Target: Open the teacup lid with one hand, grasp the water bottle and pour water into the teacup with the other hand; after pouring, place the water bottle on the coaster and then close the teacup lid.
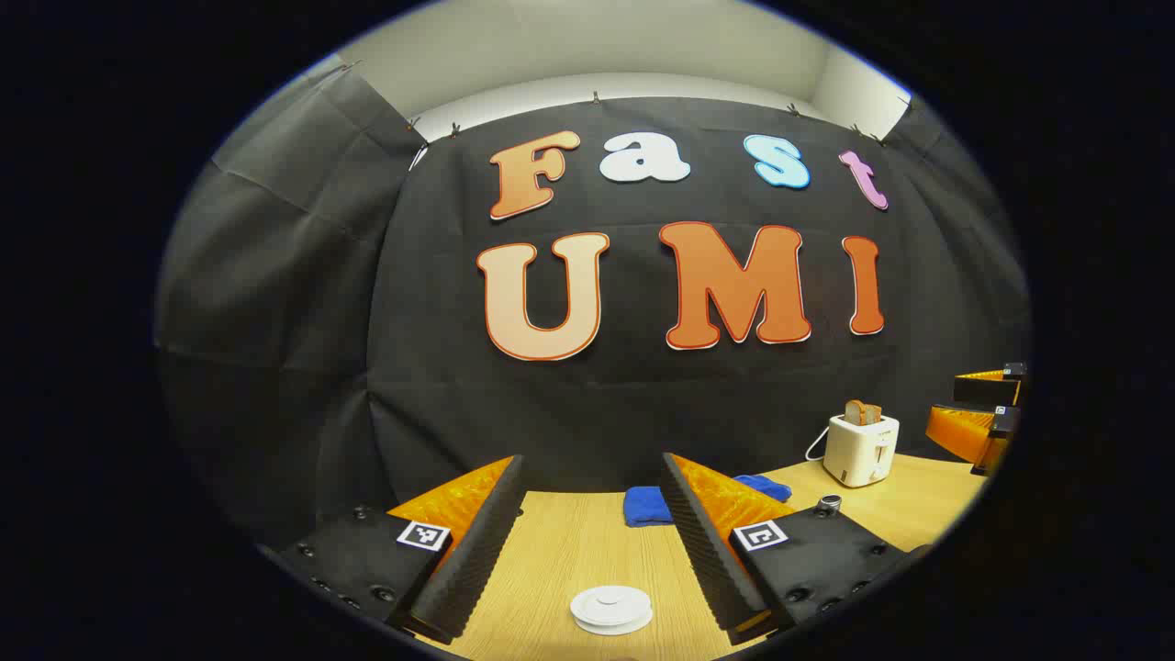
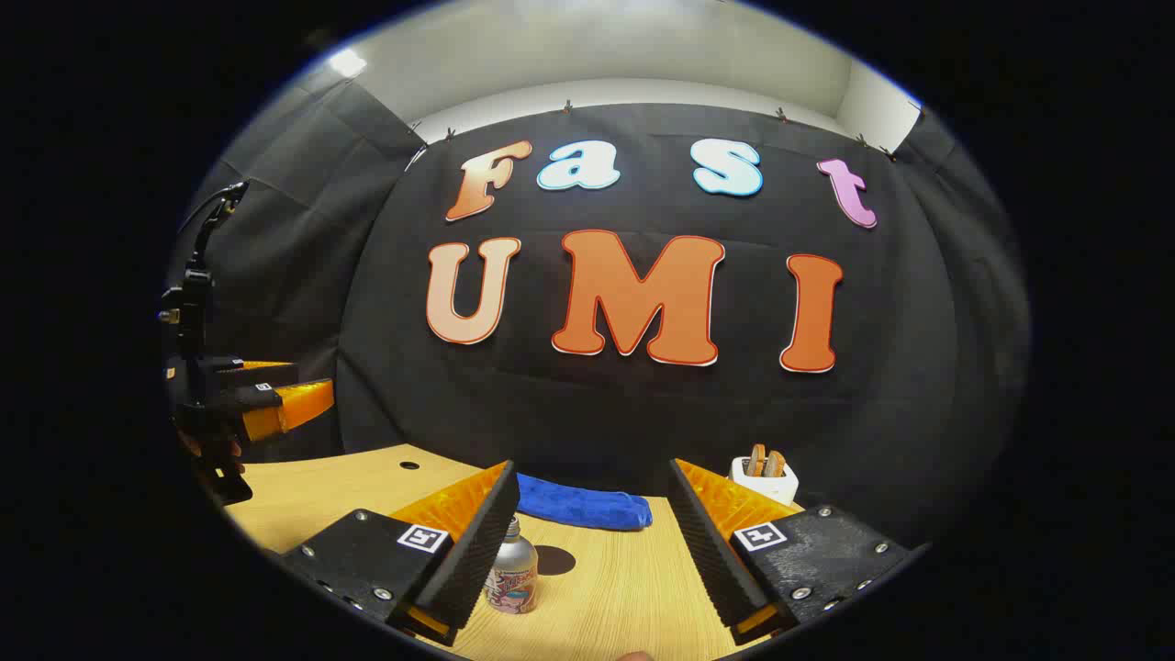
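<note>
Silver water bottle upright, neck up, in front of the blue cloth, beside your wide-open, empty right gripper, left gripper likewise spread empty above the white teacup lid.

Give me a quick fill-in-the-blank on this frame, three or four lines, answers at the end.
1. The left gripper hangs over a white ____ on the table.
2. Both grippers' jaws stand ____.
3. By the right gripper, the water bottle stands ____.
4. The toaster holds ____.

Answers: lid; open; upright; bread
</note>
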A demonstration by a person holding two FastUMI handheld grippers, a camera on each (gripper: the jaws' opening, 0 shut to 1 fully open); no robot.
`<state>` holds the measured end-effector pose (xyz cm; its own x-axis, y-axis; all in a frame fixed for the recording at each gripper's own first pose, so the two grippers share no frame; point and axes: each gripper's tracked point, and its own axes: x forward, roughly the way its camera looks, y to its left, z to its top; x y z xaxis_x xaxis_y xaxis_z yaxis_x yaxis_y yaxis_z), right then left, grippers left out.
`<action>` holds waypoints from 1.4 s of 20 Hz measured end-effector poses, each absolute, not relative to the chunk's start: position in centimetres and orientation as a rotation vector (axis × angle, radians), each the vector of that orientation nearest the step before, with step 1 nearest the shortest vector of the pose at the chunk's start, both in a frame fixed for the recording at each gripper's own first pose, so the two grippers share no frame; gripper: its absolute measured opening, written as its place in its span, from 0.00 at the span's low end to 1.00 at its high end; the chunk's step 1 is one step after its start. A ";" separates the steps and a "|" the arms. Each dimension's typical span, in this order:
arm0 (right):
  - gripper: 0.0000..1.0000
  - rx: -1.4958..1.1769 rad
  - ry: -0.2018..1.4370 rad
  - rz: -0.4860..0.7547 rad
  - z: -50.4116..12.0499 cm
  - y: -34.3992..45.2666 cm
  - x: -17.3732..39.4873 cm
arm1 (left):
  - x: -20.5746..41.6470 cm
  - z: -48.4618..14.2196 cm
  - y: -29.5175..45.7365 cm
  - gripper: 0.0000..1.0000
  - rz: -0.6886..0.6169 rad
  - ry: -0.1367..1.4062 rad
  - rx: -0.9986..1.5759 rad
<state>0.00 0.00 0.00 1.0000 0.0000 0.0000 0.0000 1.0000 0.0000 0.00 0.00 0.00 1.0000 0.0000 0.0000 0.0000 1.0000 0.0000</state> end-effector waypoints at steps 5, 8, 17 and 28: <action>0.97 0.005 0.003 0.002 -0.3 0.1 0.1 | 0.0 -0.4 -0.1 0.94 -0.003 0.002 0.006; 0.97 0.017 0.012 0.009 -0.6 0.2 0.1 | -0.1 -0.5 -0.4 0.97 -0.011 0.005 0.009; 0.97 0.023 -0.009 0.021 0.1 0.5 -0.1 | -0.5 0.8 -0.6 0.96 -0.016 -0.038 0.001; 0.97 0.039 0.088 0.083 -5.4 2.5 -0.1 | 0.5 -4.4 -1.2 0.99 -0.068 0.050 -0.006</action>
<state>-0.12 2.47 -5.44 0.9926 0.0850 -0.0863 -0.0816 0.9958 0.0427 0.47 -1.23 -4.36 0.9965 -0.0676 -0.0498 0.0673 0.9977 -0.0073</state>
